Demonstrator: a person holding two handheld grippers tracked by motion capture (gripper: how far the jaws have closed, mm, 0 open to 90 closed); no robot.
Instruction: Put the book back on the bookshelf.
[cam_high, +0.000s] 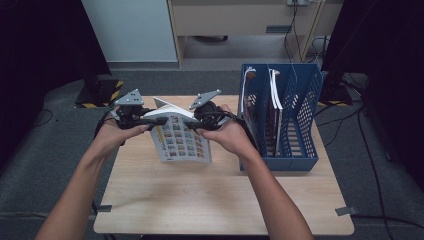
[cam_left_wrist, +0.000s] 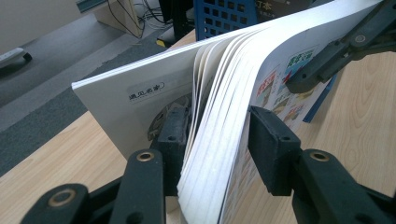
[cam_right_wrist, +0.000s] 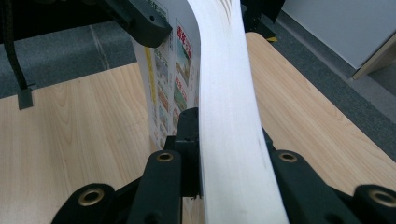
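Note:
A thin white book (cam_high: 182, 142) with rows of small coloured pictures on its cover hangs upright over the wooden table (cam_high: 225, 200), bent into a curve between my two grippers. My left gripper (cam_high: 155, 120) is at its top left corner. In the left gripper view the jaws (cam_left_wrist: 217, 135) stand on either side of the book (cam_left_wrist: 140, 93), and the pages fan out loosely between the pads. My right gripper (cam_high: 192, 125) holds the top right corner. In the right gripper view it (cam_right_wrist: 224, 130) is shut on the thick white page block (cam_right_wrist: 224, 70).
A blue perforated file rack (cam_high: 295, 115) stands on the table's right side, close to my right hand, with a few thin books upright in it. A yellow-and-black striped base (cam_high: 100, 92) sits on the floor beyond the table's left corner.

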